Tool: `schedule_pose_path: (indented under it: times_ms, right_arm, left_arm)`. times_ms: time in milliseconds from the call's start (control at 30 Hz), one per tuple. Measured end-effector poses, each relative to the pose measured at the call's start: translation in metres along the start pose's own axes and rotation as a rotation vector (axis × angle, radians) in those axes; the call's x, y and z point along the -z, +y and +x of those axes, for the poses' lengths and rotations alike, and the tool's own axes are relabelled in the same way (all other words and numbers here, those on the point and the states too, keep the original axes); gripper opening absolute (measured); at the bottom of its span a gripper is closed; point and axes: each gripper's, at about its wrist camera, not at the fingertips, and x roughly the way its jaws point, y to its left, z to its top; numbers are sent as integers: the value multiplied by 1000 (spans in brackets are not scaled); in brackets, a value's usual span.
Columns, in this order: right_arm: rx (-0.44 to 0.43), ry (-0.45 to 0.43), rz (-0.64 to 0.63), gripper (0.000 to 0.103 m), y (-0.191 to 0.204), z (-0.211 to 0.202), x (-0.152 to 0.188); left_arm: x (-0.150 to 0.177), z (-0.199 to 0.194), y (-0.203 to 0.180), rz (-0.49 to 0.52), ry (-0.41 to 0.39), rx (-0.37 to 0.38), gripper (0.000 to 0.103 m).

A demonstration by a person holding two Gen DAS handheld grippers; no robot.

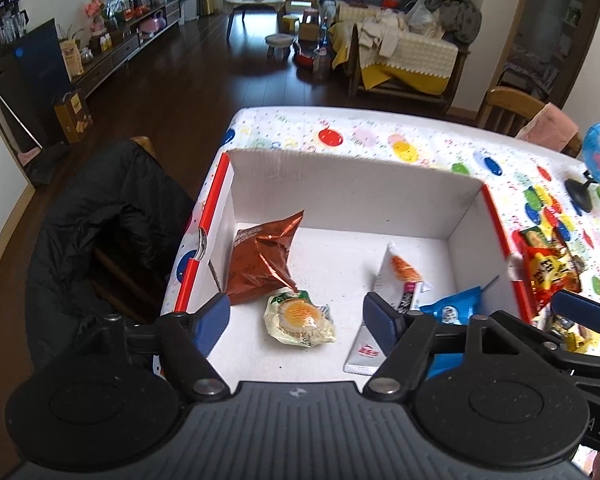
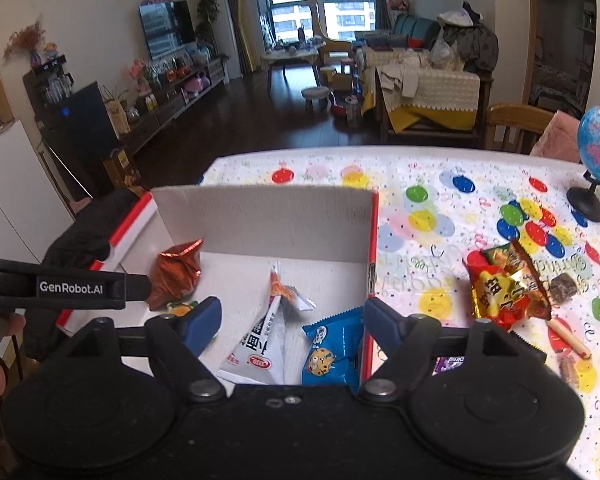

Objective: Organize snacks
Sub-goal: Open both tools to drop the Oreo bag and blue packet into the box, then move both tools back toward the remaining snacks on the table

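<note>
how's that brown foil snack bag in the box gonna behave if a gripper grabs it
The brown foil bag looks puffed and crinkled, so it is probably light and would crumple under the pads rather than stay stiff. Its glossy film may be a bit slippery; the flat sealed top edge seems the safer grip. Leaning on the box wall, it will likely flop if nudged.

We read "GenRobot.AI" in white on the black arm of the left gripper [image 2: 210, 314], while the Chinese print on the red packet [image 2: 496, 294] and white sachet [image 2: 256, 344] stays too blurred for us to make out.
</note>
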Motion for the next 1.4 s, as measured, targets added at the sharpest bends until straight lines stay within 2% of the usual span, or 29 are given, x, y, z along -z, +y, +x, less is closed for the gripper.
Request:
schedule_pose_path:
  times_ms: [200,433,533,767,1067,1233,1400]
  right_arm:
    - [-18,-45,5,86,-3,-23,1]
    - [-12,-103,3,91,-14,-52,6]
    - [2,-123,23,93,-22,-63,10]
    - [28,-148,88,97,-55,-83,23]
    - [76,-123,125,97,-110,-94,49]
    - [91,-94,130,96,-137,-96,60]
    - [93,-46,130,90,-165,-91,69]
  left_arm:
    - [3,-23,-7,6,-37,40,81]
    - [9,-42,-22,25,-70,102,90]
    - [11,-47,-32,29,-81,133,97]
    - [16,-53,-64,49,-89,187,101]
    - [30,-45,-124,99,-62,195,101]
    - [41,-29,-164,133,-13,191,101]
    - [55,-16,-200,182,17,195,101]
